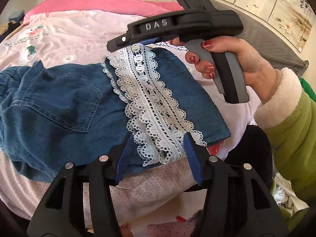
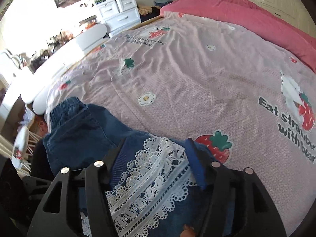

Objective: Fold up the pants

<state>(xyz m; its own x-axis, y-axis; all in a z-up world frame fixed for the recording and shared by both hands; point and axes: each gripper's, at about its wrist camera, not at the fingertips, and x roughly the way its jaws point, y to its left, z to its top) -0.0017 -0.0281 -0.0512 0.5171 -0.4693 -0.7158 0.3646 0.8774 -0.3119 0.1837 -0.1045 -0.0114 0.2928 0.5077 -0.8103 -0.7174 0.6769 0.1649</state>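
Blue denim pants [image 1: 59,102] with a white lace band [image 1: 150,102] lie on the pink bedspread, leg end folded over the seat. My left gripper [image 1: 158,148] has its blue pads wide apart, with the near lace hem between them. My right gripper [image 1: 142,41] is at the far end of the lace, held by a hand with red nails; its pads look closed on the hem there. In the right wrist view the right gripper [image 2: 156,154] straddles the lace [image 2: 150,179] and denim [image 2: 79,134].
The bedspread [image 2: 197,83] has strawberry prints and spreads widely beyond the pants. A pink duvet [image 2: 246,17] lies along the far side. A white dresser [image 2: 118,15] and clutter stand past the bed's left edge. A grey blanket [image 1: 262,41] lies at right.
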